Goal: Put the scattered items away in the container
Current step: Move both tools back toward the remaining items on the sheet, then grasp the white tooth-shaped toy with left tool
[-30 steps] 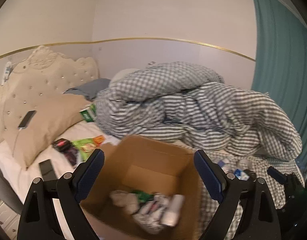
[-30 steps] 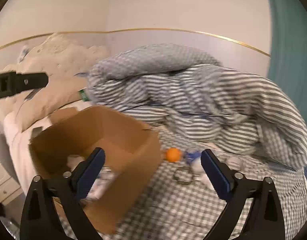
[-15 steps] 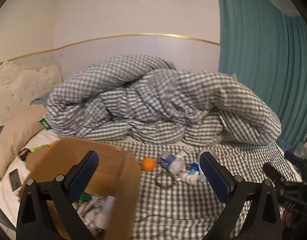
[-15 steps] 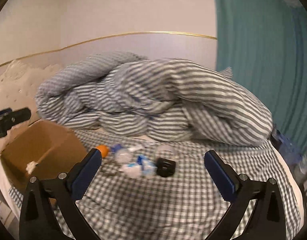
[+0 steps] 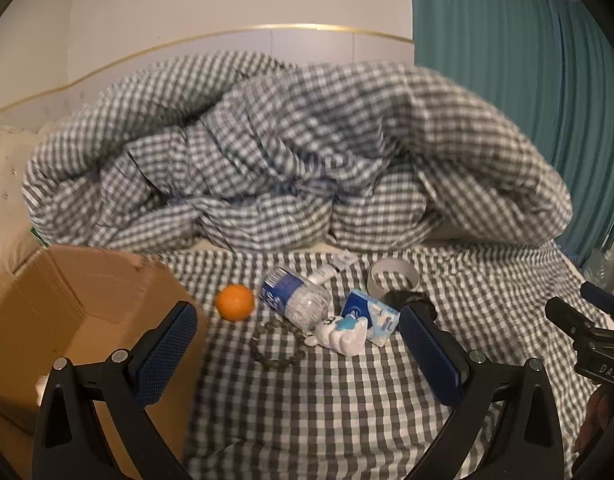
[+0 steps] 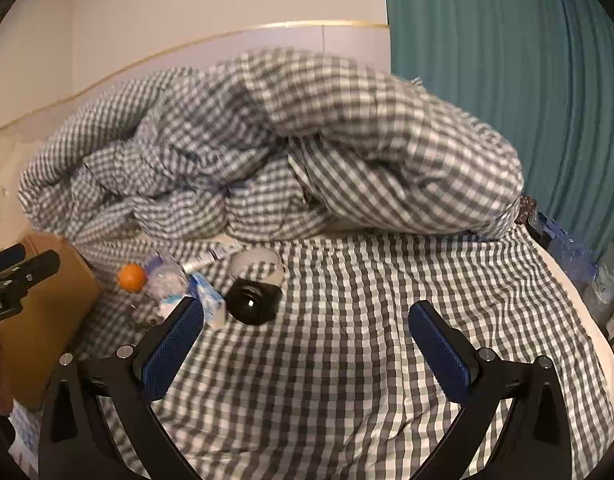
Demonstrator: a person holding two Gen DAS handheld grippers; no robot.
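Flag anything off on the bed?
The plastic water bottle lies on its side, crushed-looking, in a loose clutter with an orange, a bead bracelet and a tissue pack on the checked sheet, outside the cardboard box. Nothing spilled.

The cardboard box (image 5: 79,308) is matt brown corrugated paperboard with a rough torn edge. The checked sheet (image 5: 327,400) and heaped duvet (image 5: 299,168) are soft woven cloth, creased. The water bottle (image 5: 297,298) is clear crinkled plastic with a glossy blue label. The orange (image 5: 235,303) has dull, finely pitted skin. The tissue packet (image 5: 373,318) is shiny film. The black jar (image 6: 253,300) looks glossy. The gripper pads (image 5: 165,354) are textured blue rubber on matt black plastic.
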